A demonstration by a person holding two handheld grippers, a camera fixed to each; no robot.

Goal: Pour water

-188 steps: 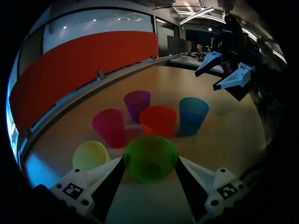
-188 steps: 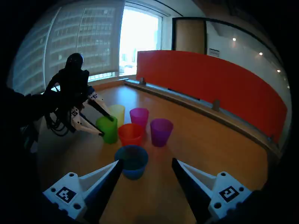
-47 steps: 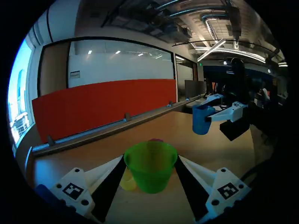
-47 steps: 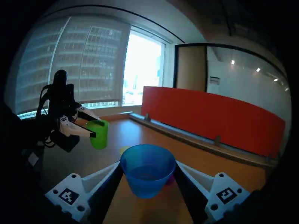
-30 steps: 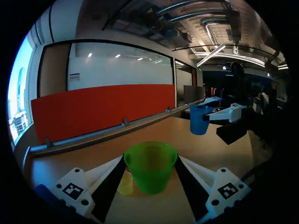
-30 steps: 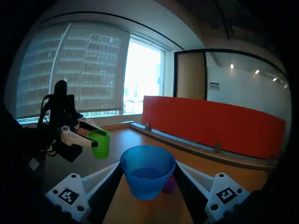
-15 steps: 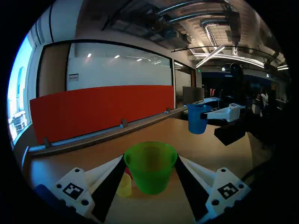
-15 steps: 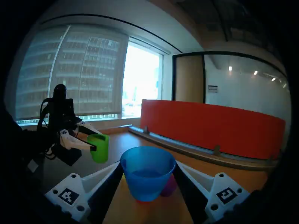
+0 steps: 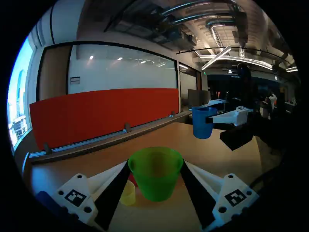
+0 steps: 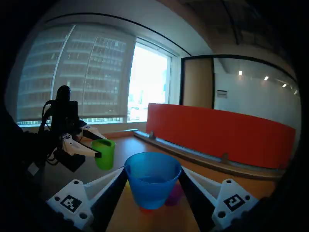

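Left gripper view, right gripper view — face to face over table [image 9: 216, 154]

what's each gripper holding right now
Left gripper: closed on the translucent green plastic cup.
Right gripper: closed on the translucent blue plastic cup.

The translucent green cup [image 9: 155, 178] is sitting upright in the air, pinched at its sides between the left gripper's [image 9: 154, 164] fingers. The translucent blue cup [image 10: 153, 179] is hanging upright in the right gripper's [image 10: 152, 170] grip, showing a liquid level through its wall, well apart from the green one.
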